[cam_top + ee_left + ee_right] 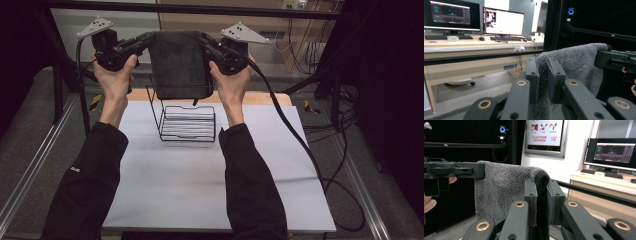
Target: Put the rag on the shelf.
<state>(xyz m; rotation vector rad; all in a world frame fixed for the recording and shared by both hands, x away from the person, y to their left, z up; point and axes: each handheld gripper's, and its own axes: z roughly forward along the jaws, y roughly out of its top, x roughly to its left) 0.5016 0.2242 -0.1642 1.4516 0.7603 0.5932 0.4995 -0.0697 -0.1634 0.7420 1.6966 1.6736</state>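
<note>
A dark grey towel point(179, 65) hangs folded between both grippers, held up high above a black wire rack point(186, 120) on the white table point(200, 185). My left gripper point(146, 42) is shut on the towel's upper left corner, and my right gripper point(205, 42) is shut on its upper right corner. In the left gripper view the jaws pinch the fluffy towel point(574, 62) edge, with the other gripper point(616, 61) gripping its far corner. The right gripper view has the towel point(499, 187) pinched between the pads, the other gripper point(454, 171) clamping the far end.
The wire rack stands near the table's back middle, directly under the towel. Black frame bars point(200, 9) run across the back and sides. Cables point(300, 140) trail off the right side. Desks with monitors point(474, 20) stand beyond the frame.
</note>
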